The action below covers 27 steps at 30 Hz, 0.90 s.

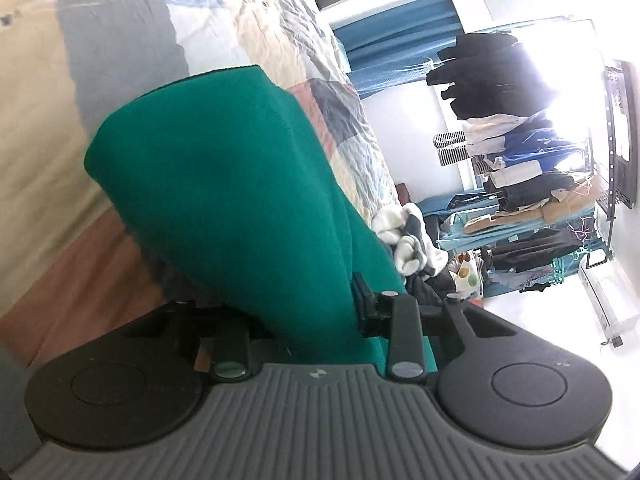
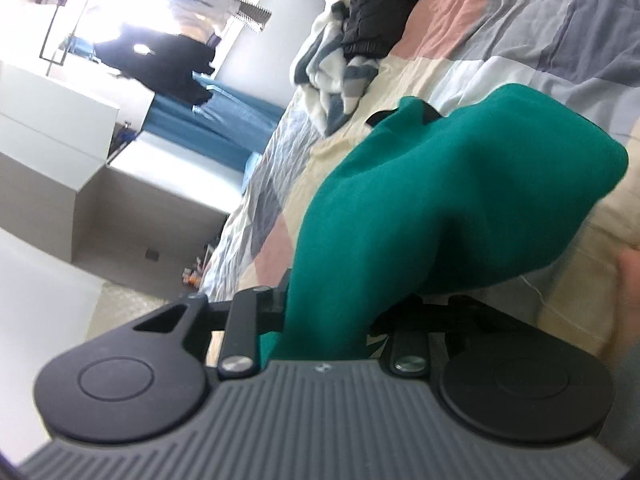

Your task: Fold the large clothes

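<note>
Left wrist view: the left hand-held gripper [image 1: 316,312] is clamped on a green garment [image 1: 224,184], jaws pinched partway closed with the cloth bunched between them. One finger [image 1: 362,292] shows at the right of the cloth; the other is hidden behind the fabric. The garment runs up out of the jaws in a thick fold and hangs over the bed [image 1: 120,80], which has a patchwork quilt [image 1: 344,120] in cream, grey, pink and blue. Picture is rolled sideways. Behind the bed, a heap of white and dark clothes [image 1: 412,240], a blue curtain [image 1: 384,44], and a clothes rack [image 1: 520,152] loaded with dark, white and blue garments in front of a bright window.

Right wrist view: the right hand-held gripper [image 2: 332,316] also grips the green garment [image 2: 440,200], jaws partly closed on a gathered bunch of cloth; fingertips buried in the fabric. The garment bulges up and to the right from the jaws, above the quilt [image 2: 520,32]. Farther up the bed, a white and grey piece [image 2: 332,72] lies crumpled touching a black jacket [image 2: 376,8]. White cabinet [image 2: 52,128] at left, blue curtain [image 2: 212,124] beside it. Blurred hand [image 2: 628,280] at right edge.
</note>
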Each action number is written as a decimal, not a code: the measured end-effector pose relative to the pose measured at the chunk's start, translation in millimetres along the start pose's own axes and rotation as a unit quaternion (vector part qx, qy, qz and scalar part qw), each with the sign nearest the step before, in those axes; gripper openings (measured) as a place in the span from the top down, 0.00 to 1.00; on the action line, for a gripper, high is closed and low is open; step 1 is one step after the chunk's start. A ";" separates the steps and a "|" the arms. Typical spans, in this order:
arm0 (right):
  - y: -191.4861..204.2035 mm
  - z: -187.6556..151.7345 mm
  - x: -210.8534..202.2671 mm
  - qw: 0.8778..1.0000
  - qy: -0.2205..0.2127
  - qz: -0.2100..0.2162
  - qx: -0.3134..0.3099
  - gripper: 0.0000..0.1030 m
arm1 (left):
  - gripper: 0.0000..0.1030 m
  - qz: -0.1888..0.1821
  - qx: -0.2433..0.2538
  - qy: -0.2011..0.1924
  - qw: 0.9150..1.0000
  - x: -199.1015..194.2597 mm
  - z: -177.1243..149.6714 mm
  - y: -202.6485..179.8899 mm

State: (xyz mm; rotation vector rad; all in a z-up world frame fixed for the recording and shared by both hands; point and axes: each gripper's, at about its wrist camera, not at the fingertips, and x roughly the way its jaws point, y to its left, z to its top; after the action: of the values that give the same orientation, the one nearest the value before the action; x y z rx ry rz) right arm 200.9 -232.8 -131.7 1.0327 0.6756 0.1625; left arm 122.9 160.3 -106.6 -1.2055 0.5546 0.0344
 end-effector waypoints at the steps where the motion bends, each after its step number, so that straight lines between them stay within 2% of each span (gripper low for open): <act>1: 2.2 0.5 -7.0 1.000 0.009 -0.001 -0.004 0.66 | 0.64 0.001 0.001 0.000 1.000 -8.0 -1.6 -3.1; 6: 12.5 -7.1 -38.5 0.998 0.034 -0.005 -0.051 0.66 | 0.64 0.003 -0.008 -0.001 1.000 -60.0 -24.9 -4.2; 11: 1.1 -12.3 -48.3 0.997 0.061 -0.016 -0.050 0.65 | 0.63 0.013 -0.025 0.006 1.000 -82.5 -41.7 16.5; 14: -4.4 -12.9 -43.7 0.997 0.066 -0.022 -0.036 0.63 | 0.61 0.017 -0.040 0.010 0.999 -75.4 -36.1 22.5; 19: 8.1 -5.6 -31.8 0.997 0.069 -0.011 -0.038 0.56 | 0.52 0.020 -0.037 0.002 0.999 -63.1 -21.9 8.3; 24: 25.3 5.6 -7.9 0.997 0.071 0.000 -0.040 0.44 | 0.47 0.042 -0.023 0.009 0.999 -35.9 4.4 -13.6; 27: 34.5 9.8 9.4 0.996 0.068 0.002 -0.050 0.42 | 0.42 0.050 -0.040 0.013 0.998 -14.0 22.8 -21.4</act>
State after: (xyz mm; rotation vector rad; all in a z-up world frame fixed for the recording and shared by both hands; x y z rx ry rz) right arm 220.4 -218.0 -103.8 0.9326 0.7808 0.2684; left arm 126.3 176.3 -76.5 -1.2562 0.6413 0.1257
